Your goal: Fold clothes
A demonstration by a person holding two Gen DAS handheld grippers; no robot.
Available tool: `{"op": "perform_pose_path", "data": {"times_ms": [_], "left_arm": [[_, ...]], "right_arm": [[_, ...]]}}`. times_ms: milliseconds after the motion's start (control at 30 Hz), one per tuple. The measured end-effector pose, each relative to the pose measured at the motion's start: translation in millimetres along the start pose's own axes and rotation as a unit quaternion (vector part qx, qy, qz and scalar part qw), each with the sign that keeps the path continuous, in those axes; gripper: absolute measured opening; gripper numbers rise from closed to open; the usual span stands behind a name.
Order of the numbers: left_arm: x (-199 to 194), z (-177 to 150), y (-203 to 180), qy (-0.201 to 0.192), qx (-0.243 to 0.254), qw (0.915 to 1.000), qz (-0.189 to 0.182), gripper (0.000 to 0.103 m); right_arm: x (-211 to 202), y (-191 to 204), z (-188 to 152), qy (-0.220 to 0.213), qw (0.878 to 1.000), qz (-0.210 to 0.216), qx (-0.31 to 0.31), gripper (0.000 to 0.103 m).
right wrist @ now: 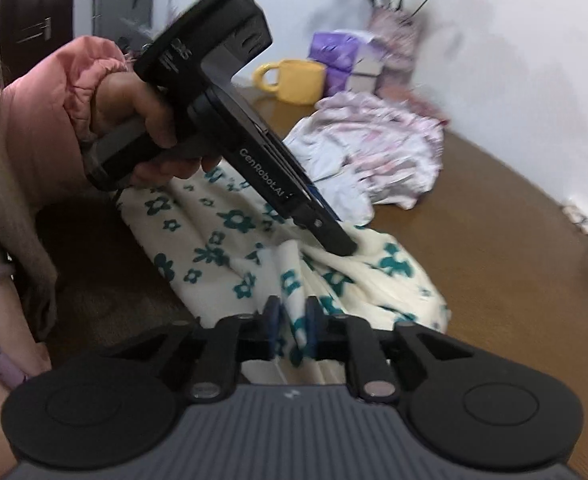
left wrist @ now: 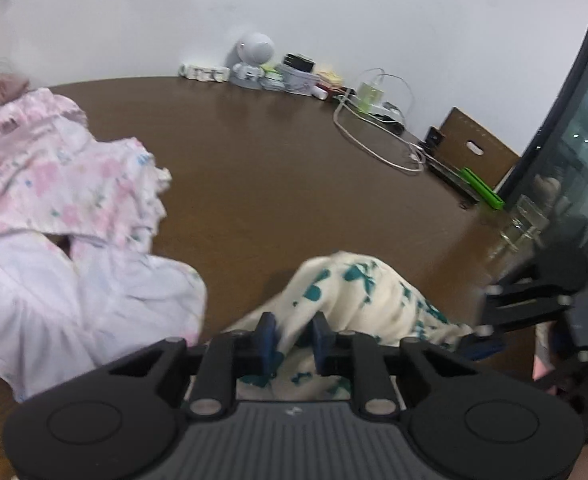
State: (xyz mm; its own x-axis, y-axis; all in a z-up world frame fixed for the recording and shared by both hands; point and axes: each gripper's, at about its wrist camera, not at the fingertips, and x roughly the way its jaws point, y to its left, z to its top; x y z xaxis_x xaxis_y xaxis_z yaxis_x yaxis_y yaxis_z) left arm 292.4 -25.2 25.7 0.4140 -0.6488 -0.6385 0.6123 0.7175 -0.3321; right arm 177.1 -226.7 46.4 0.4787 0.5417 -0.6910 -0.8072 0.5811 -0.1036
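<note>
A cream garment with teal flowers (left wrist: 354,292) lies bunched on the brown table (left wrist: 274,160) near its front edge. My left gripper (left wrist: 294,338) is shut on a fold of it. In the right wrist view the same garment (right wrist: 222,240) spreads toward the person. My right gripper (right wrist: 292,320) is shut on another fold. The left gripper also shows there (right wrist: 340,242), pinching the cloth just beyond. The right gripper shows at the right edge of the left wrist view (left wrist: 490,340).
A pile of pink floral clothes (left wrist: 62,200) lies to the left, also in the right wrist view (right wrist: 374,152). A yellow mug (right wrist: 294,80), purple boxes (right wrist: 346,60) and a flower vase stand behind. Small items (left wrist: 254,68), cables (left wrist: 374,132) and a cardboard box (left wrist: 478,148) line the far edge.
</note>
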Motion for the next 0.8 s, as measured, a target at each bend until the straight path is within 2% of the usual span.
{"op": "perform_pose_path", "data": {"times_ms": [233, 300, 333, 367, 433, 500, 633, 667, 733, 800], "left_arm": [[8.1, -9.3, 4.7, 0.007, -0.02, 0.9994, -0.027, 0.014], [10.4, -12.0, 6.0, 0.008, -0.026, 0.999, -0.035, 0.019], [11.2, -13.3, 6.6, 0.009, -0.029, 0.9988, -0.039, 0.026], [3.5, -13.2, 4.0, -0.008, -0.022, 0.999, -0.038, 0.034], [-11.9, -13.1, -1.2, -0.041, -0.008, 0.9985, -0.035, 0.039], [-23.2, -14.0, -11.5, -0.058, 0.017, 0.9973, -0.041, 0.04], [-19.8, -22.9, -31.0, -0.038, 0.069, 0.9967, -0.022, 0.037], [-17.0, -25.8, -33.7, -0.031, 0.077, 0.9964, -0.019, 0.033], [-10.1, -32.9, -35.8, -0.016, 0.086, 0.9961, -0.013, 0.032], [-5.6, -40.3, -35.5, -0.008, 0.093, 0.9956, -0.003, 0.032]], "right_arm": [[16.6, 4.3, -5.3, 0.008, 0.999, 0.02, -0.024, 0.008], [14.8, 7.4, -6.4, 0.006, 0.999, 0.015, -0.034, 0.008], [14.6, 8.1, -6.5, 0.005, 0.999, 0.013, -0.035, 0.009], [13.5, 8.0, -7.1, 0.004, 0.999, 0.013, -0.033, 0.009], [10.5, 6.1, -8.3, -0.001, 1.0, 0.014, -0.023, 0.011], [5.8, -1.7, -8.2, -0.011, 1.0, 0.024, 0.006, 0.016], [-23.6, -31.1, -16.8, -0.051, 0.992, 0.038, 0.107, 0.04], [-33.3, -39.6, -21.3, -0.063, 0.988, 0.037, 0.135, 0.043], [-47.6, -57.6, -34.9, -0.076, 0.977, 0.025, 0.196, 0.047], [-52.4, -74.7, -51.4, -0.067, 0.963, 0.003, 0.263, 0.047]]}}
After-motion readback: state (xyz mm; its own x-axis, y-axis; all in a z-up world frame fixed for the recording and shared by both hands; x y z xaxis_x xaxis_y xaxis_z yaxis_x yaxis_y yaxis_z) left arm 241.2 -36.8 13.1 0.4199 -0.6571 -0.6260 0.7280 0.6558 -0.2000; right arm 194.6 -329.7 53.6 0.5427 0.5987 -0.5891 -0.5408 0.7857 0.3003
